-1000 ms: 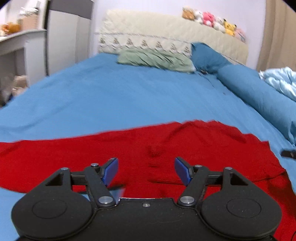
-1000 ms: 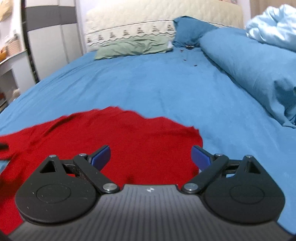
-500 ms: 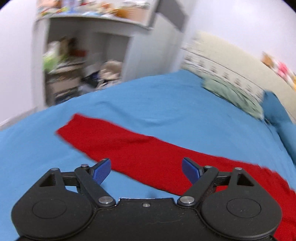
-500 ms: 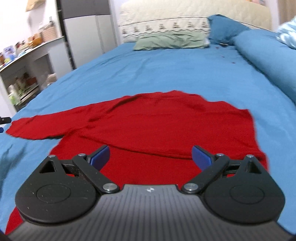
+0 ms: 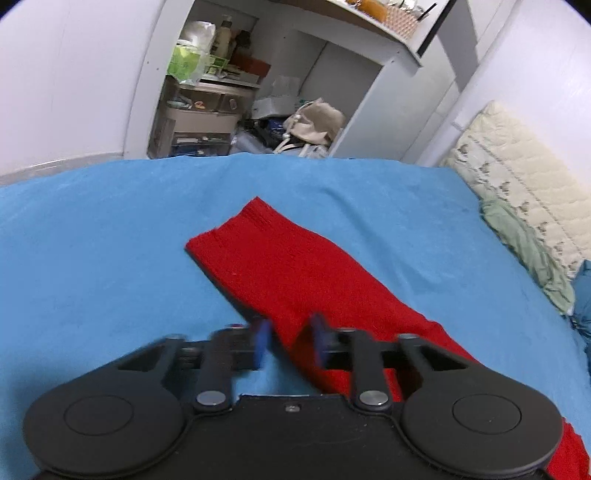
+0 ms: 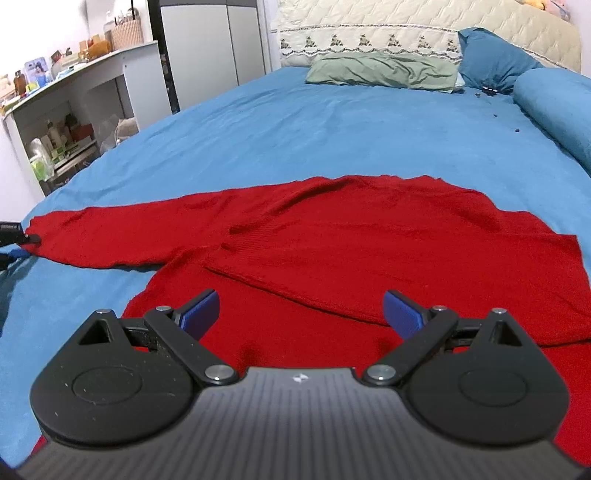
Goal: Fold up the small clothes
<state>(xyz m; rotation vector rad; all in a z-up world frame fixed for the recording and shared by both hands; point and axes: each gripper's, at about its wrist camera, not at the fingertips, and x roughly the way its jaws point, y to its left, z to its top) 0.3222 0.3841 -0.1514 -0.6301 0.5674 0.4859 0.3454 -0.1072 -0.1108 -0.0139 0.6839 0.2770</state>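
A red knit sweater lies flat on the blue bed sheet, one sleeve stretched out to the left. In the left wrist view my left gripper sits over that sleeve's lower edge, its blue pads blurred and close together with a narrow gap and red cloth between them. The left gripper's tip shows at the sleeve cuff in the right wrist view. My right gripper is wide open and empty above the sweater's near hem.
A white shelf unit with bottles, boxes and a beige bag stands beside the bed's left edge. A green pillow, blue pillow and blue bolster lie by the cream headboard.
My left gripper swung left from the sweater body out along the sleeve and its jaws narrowed from wide open. My right gripper backed away and stayed open.
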